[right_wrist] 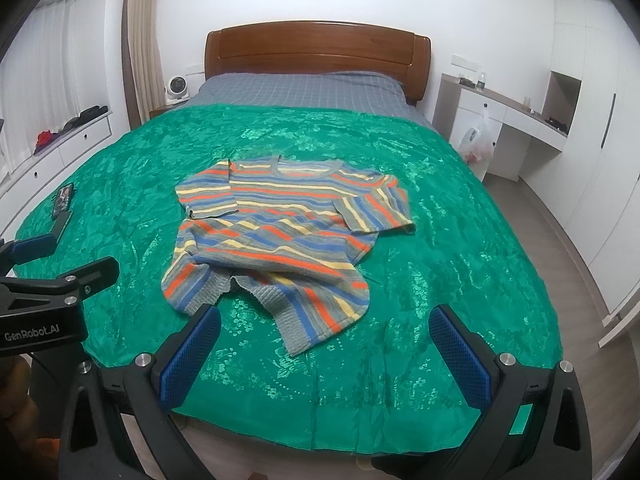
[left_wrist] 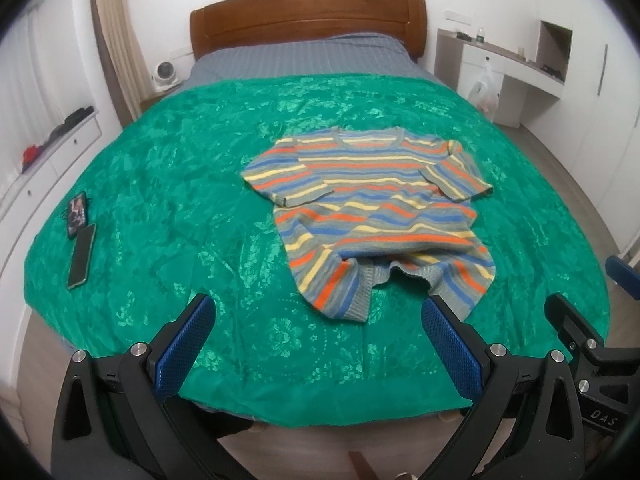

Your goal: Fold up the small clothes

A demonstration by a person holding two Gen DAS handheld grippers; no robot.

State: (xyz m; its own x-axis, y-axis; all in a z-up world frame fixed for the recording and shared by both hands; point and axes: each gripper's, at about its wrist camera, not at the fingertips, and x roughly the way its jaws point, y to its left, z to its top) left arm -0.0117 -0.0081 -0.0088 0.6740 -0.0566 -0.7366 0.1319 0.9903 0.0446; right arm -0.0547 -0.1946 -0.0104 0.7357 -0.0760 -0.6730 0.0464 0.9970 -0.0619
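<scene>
I hold my left gripper point(left_wrist: 318, 326) over the near edge of the bed, its blue-padded fingers spread wide with nothing between them. My right gripper point(right_wrist: 326, 336) is likewise released, jaws apart and empty, just beside the left one.

The striped sweater point(left_wrist: 370, 216) lies flat on the green blanket point(left_wrist: 168, 168), near the middle of the bed and a little toward the near side. Both sleeves are folded in across the chest, and the hem is rumpled, its near edge turned up in the centre. Neither gripper touches it.

From the left wrist view I see two phones point(left_wrist: 80, 240) lying on the blanket at the far left, one just beyond the other, and the black body of my right gripper at the right edge. The right wrist view shows only part of those phones, half hidden behind my left gripper, which enters from the left with lettering on its housing. That view also shows more of the wooden floor point(right_wrist: 580, 240) and the tall white wardrobe point(right_wrist: 600, 140) on the right.

Both views show the wooden headboard point(left_wrist: 308, 16), the grey sheet point(left_wrist: 304, 56) beyond the blanket, and a plastic bag point(right_wrist: 478, 140) hanging at the white desk.
</scene>
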